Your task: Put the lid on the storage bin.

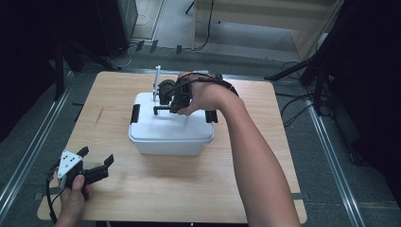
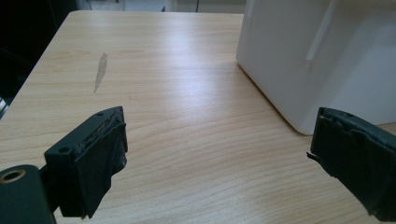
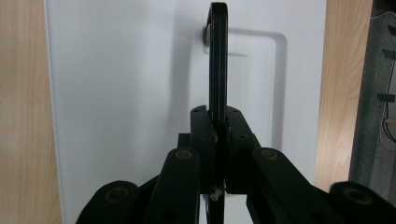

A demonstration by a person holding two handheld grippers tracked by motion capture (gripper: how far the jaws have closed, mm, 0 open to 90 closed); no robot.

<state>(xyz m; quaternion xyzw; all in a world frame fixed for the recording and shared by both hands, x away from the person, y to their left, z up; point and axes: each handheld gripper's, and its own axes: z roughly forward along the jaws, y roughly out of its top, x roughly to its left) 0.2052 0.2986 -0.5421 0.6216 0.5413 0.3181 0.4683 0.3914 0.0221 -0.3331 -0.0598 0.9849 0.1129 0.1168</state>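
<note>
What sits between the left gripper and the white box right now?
Nothing but bare wooden table. In the left gripper view, the open left gripper looks across plain wood to the white box.

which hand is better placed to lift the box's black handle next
Right. Its tongs are already shut on the black handle above the white box's lid. The left tongs sit open near the table's front corner, apart from the box.
</note>
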